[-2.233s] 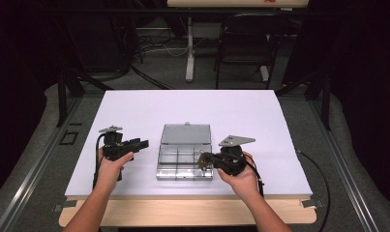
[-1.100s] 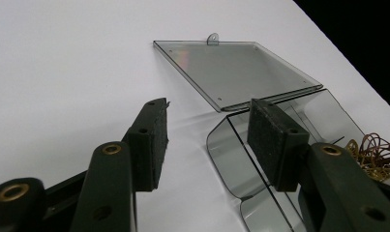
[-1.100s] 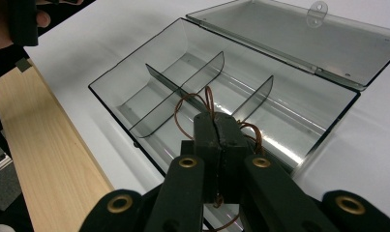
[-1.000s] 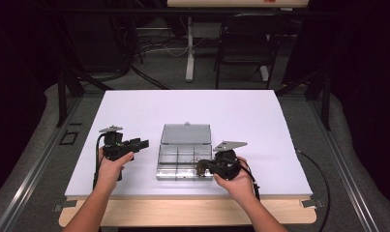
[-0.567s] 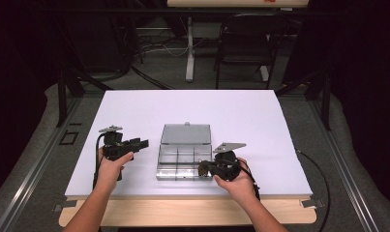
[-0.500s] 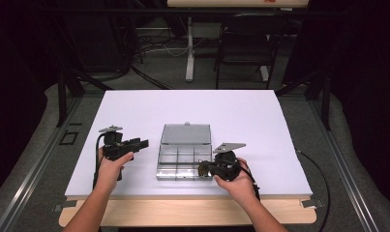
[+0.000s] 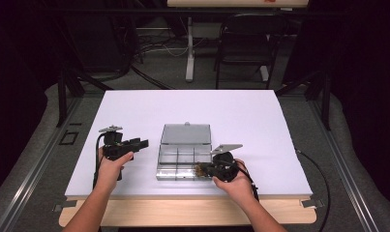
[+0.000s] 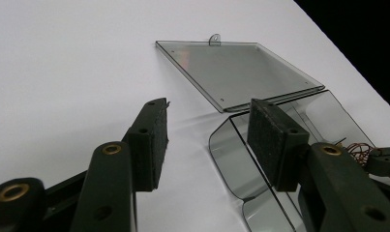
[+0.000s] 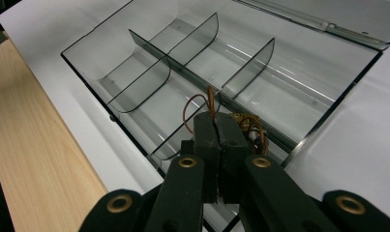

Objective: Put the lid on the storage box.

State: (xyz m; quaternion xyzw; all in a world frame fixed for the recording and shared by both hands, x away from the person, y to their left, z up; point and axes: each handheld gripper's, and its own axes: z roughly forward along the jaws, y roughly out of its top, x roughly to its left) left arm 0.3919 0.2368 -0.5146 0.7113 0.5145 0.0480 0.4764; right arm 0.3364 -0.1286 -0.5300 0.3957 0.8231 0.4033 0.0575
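While the person's two forearms reach in from the near edge of the white table (image 7: 260, 116), each hand holds a black two-jaw gripper. Nearest, the right gripper (image 7: 203, 169) sits at the near right corner of a clear plastic compartment box (image 7: 175, 164). Its jaws are pressed together, pinching thin strands of a small tangle of copper wire (image 9: 204, 104); seen in the right gripper view, the wire loops rise just past the pads (image 9: 231, 145), with a small brass-coloured bit and more wire just behind the right pad. The tangle hangs over the near right compartment — whether it touches the box floor cannot be told.

To the left, the left gripper (image 7: 143, 143) is just beside the box's left wall, apart from it. Its jaws are spread, with nothing between them but bare white tabletop, as the left gripper view shows; the far pad lines up in front of the curved corner of the box.

Inside the box, clear dividers split it into several compartments. Farther back, its hinged clear lid (image 7: 186, 134) lies open and flat on the table, a small tab at its far edge.

Beyond the table — a dark floor with cables, a table leg and a black chair (image 7: 246, 48).
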